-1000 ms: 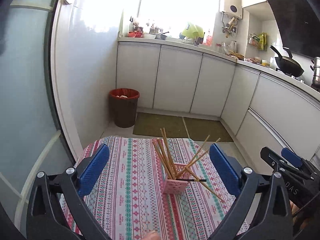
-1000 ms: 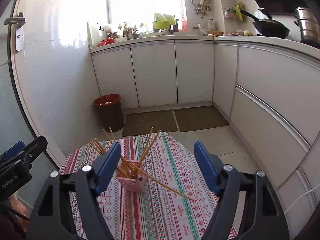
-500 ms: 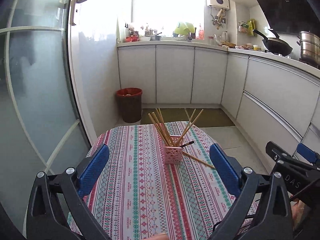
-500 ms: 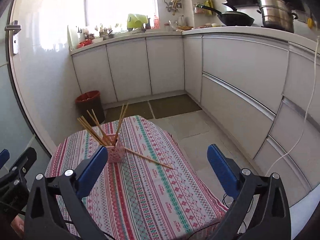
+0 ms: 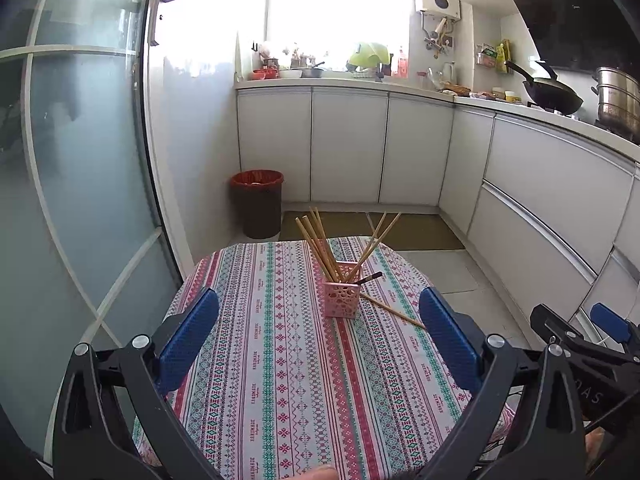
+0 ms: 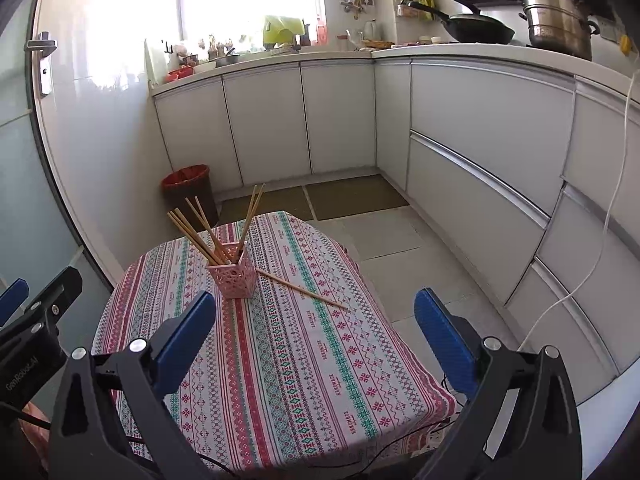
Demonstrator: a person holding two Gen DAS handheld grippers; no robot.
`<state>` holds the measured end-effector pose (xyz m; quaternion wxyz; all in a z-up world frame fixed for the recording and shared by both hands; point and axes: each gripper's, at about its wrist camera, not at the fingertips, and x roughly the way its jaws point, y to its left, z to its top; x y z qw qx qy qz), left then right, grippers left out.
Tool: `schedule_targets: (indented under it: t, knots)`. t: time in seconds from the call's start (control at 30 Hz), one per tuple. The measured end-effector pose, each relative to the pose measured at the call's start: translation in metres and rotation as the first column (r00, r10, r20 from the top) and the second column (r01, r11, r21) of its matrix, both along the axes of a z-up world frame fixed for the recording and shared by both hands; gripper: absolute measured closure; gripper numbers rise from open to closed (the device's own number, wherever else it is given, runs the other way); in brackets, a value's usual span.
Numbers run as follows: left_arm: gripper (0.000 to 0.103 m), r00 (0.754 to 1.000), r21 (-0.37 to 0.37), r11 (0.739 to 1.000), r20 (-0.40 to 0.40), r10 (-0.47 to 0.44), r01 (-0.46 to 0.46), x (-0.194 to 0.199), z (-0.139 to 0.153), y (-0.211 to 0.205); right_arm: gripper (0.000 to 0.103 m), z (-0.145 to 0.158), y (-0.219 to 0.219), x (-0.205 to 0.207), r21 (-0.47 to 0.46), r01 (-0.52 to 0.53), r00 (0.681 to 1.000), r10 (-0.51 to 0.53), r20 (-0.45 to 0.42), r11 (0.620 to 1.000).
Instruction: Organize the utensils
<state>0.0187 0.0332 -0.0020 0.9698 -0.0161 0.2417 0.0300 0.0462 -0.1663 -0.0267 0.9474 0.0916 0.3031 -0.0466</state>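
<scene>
Pink holder (image 5: pixel 342 298) farther off; right gripper (image 6: pixel 316 334) widened, empty.

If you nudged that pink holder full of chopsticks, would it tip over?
Probably, yes. The holder is small, perforated plastic, so likely light. The chopsticks stand well above its rim and lean outward, making it seem top-heavy. On the tablecloth it might catch rather than slide.

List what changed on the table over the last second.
Both grippers, left and right, pulled back from the pink holder, which now looks farther off. The right's jaws have just been opening, with nothing between them. Holder, its chopsticks and the stray chopstick stayed put.
</scene>
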Motion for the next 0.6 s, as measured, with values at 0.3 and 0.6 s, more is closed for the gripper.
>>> schedule_targets:
  t: [0.3, 0.6]
  knots:
    - [0.007, 0.999, -0.17, 0.984, -0.016, 0.05, -0.052, 0.025, -0.023, 0.051, 0.006, -0.169, -0.074, 0.118, 0.703, 0.458, 0.836, 0.003, -0.548, 0.544]
    - [0.007, 0.994, -0.175, 0.978, -0.023, 0.108, -0.11, 0.059, -0.055, 0.096, 0.03, -0.271, -0.068, 0.229, 0.58, 0.8, 0.595, -0.068, -0.801, 0.153]
